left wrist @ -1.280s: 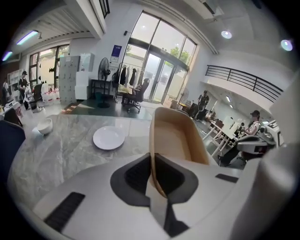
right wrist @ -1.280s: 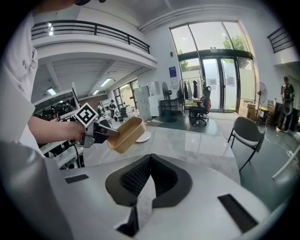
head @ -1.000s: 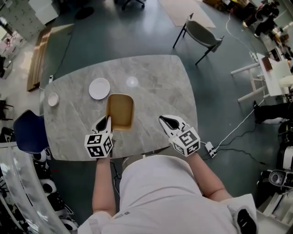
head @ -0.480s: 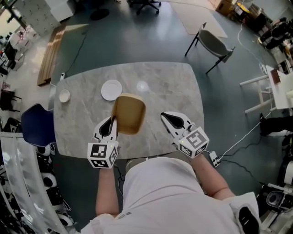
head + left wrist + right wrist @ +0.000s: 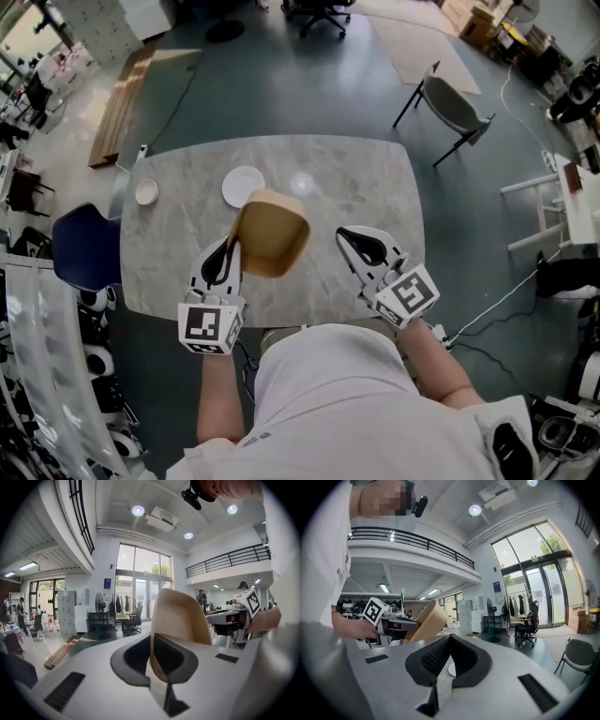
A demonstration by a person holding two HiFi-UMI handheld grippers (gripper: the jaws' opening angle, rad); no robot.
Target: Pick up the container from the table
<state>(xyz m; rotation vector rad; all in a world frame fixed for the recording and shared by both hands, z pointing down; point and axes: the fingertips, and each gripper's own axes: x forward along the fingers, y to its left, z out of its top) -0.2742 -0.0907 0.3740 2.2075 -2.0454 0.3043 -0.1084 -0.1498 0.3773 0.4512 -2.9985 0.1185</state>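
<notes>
A tan, rounded-rectangle container [image 5: 272, 234] hangs tilted above the marble table [image 5: 375, 187]. My left gripper [image 5: 228, 251] is shut on its left wall. In the left gripper view the container's wall [image 5: 180, 620] stands upright, pinched between the dark pads of the left gripper [image 5: 152, 654]. My right gripper [image 5: 352, 236] is off to the container's right, apart from it, shut with nothing in it. The right gripper view shows the right gripper [image 5: 450, 654] with pads together, and the container [image 5: 426, 620] held up at the left.
A white plate [image 5: 244, 185] and a small white bowl [image 5: 146, 191] sit on the far left part of the table. A blue chair [image 5: 86, 248] stands at the table's left edge, a grey chair [image 5: 450, 103] beyond its far right corner.
The container has left the table and risen, tilting, in the left gripper's grip. Both grippers have moved up; the right one stayed shut and empty.
</notes>
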